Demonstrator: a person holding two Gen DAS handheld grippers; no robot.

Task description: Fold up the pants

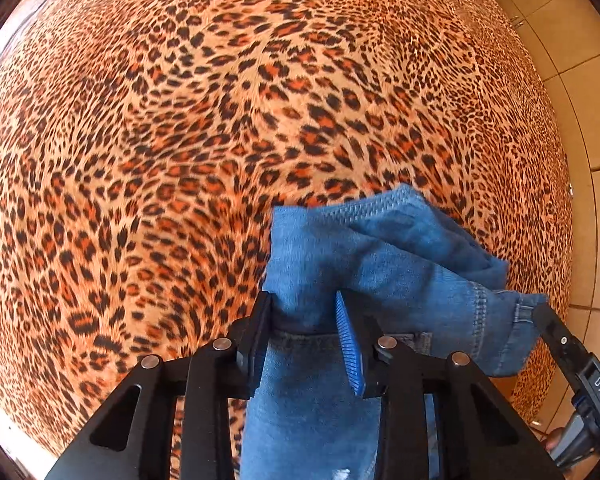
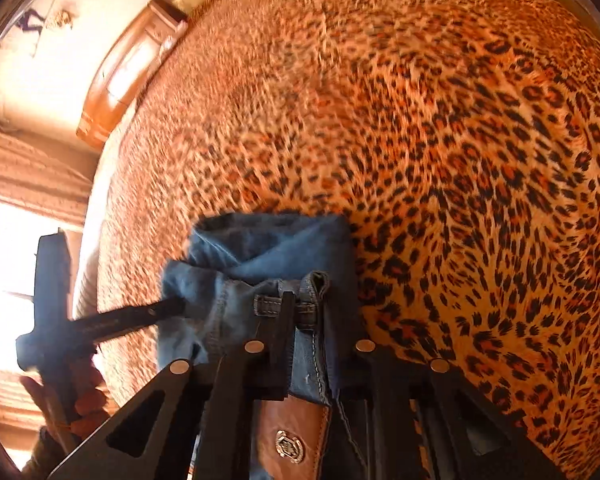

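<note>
**Jeans held up at the waistband by both grippers, over the bed**

Nearest, left wrist view: left gripper (image 1: 306, 320) clamped on a bunch of the jeans (image 1: 380, 264); denim fills the gap between its fingers and hangs down below. The right gripper (image 1: 540, 312) enters at the lower right, nipping the waistband end.

Right wrist view: right gripper (image 2: 316, 312) closed on the waistband by a belt loop (image 2: 268, 304). A brown leather patch (image 2: 296, 432) with a metal badge shows only here. The left gripper (image 2: 168, 308) reaches in from the left.

Beyond: leopard-print bedspread (image 1: 180, 120) lies under the bundle; whether the jeans touch it cannot be told. Only the right view shows the wooden headboard (image 2: 128, 68) at the far end; only the left shows tiled floor (image 1: 580, 100) past the bed's right edge.

Judged step: carrying or lifting the crumpled pants, no fold made yet. Next move calls for spreading the grippers apart and laying the legs flat toward the bed's middle.
</note>
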